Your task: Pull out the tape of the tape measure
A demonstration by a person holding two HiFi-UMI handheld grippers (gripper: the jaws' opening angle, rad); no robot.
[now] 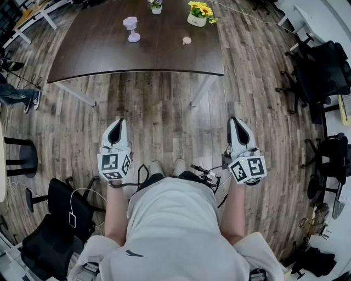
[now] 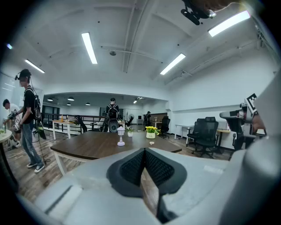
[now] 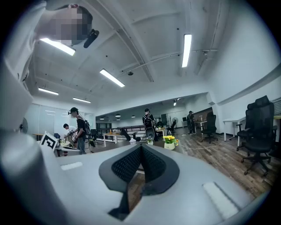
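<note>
A small round tan thing [image 1: 186, 40], perhaps the tape measure, lies on the dark wooden table [image 1: 98, 49] well ahead of me; it also shows as a tiny speck [image 2: 151, 143] in the left gripper view. Both grippers hover over the wooden floor, close to my body and far short of the table. My left gripper [image 1: 117, 123] is shut with nothing in it, its pads [image 2: 136, 165] meeting. My right gripper [image 1: 235, 121] is also shut and holds nothing, its pads [image 3: 151, 163] pressed together.
A white lantern-shaped ornament [image 1: 131, 28], a pot of yellow flowers [image 1: 198, 13] and a small plant [image 1: 156, 6] stand on the table. Black office chairs [image 1: 323, 71] stand at the right, and another chair [image 1: 60, 219] at my lower left. People [image 2: 30, 118] stand farther off.
</note>
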